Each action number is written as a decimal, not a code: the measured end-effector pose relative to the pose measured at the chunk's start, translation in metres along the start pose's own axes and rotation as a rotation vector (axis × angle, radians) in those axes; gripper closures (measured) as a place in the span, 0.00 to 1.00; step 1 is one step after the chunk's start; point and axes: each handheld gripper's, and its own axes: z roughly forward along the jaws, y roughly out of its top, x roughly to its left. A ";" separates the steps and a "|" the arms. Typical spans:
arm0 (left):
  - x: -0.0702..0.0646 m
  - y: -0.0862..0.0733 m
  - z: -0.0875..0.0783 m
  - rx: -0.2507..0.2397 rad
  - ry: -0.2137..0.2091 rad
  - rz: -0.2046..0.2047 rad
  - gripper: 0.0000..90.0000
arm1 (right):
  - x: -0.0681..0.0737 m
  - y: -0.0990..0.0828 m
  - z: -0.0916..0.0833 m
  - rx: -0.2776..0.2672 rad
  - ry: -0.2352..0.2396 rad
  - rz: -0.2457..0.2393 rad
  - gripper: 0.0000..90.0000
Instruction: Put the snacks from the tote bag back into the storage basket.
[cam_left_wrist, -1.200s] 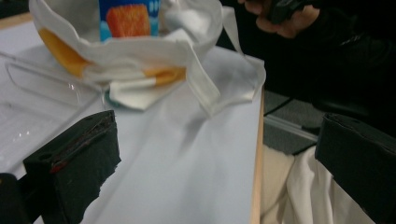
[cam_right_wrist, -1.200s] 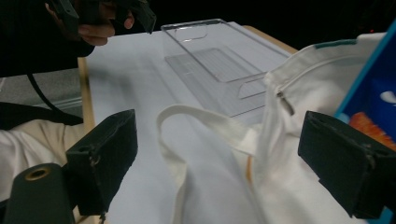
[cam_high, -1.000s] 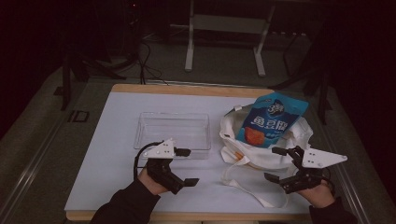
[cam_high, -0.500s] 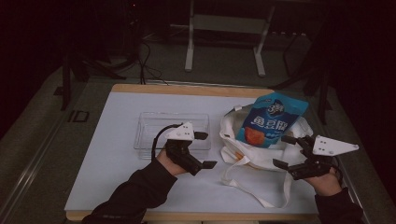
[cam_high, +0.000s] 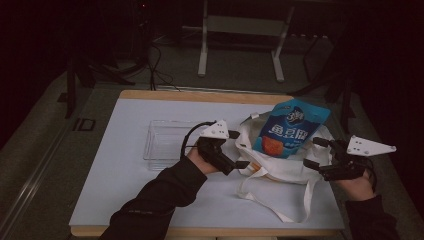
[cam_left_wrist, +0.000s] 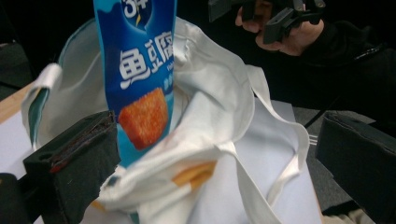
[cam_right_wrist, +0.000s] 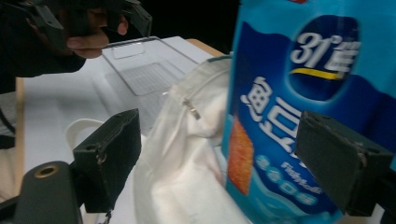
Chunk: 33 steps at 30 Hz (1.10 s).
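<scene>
— So, how far along are you getting with the pouch (cam_high: 289, 129)?

— Judging by how things are lying, you are about midway. The blue pouch is standing up out of the mouth of the white bag (cam_high: 280, 165), its lower part sunk inside the cloth and its upper part leaning back above the rim. Whether you are putting it in or lifting it out, I cannot tell. The clear tray (cam_high: 165, 145) is sitting bare on the worktop (cam_high: 125, 185), just to the left of the bag.

— And what are you doing with your two tools?

— Your left hand-held gripper (cam_high: 235, 150) is hovering at the bag's left rim with its jaws spread wide; in the left gripper view they are standing either side of the pouch and cloth without pinching either. Your right hand-held gripper (cam_high: 314, 152) is waiting released at the bag's right edge, jaws parted, with the pouch between them in the right gripper view but not clamped. So nothing is being held, and a grasp on the pouch or the rim is what is remaining.

— Is any print reading clearly?

— Yes: the pouch is showing large white Chinese characters, 鱼豆腐, over a picture of an orange fried square. Above them a dark oval logo is showing a "3" with a yellow stroke beneath. Small white lettering lower down is looking like "Fish Tofu", though it is too blurred to be sure.
</scene>
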 end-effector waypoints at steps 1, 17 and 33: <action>0.002 0.002 0.003 0.003 -0.002 0.005 0.00 | -0.002 0.000 0.000 0.004 -0.005 0.003 0.16; 0.035 0.021 0.056 0.064 0.095 -0.013 0.06 | -0.039 -0.016 -0.007 0.024 -0.104 0.072 0.21; 0.062 0.030 0.096 0.122 0.130 -0.029 0.46 | -0.072 -0.020 0.015 0.061 -0.106 0.102 0.41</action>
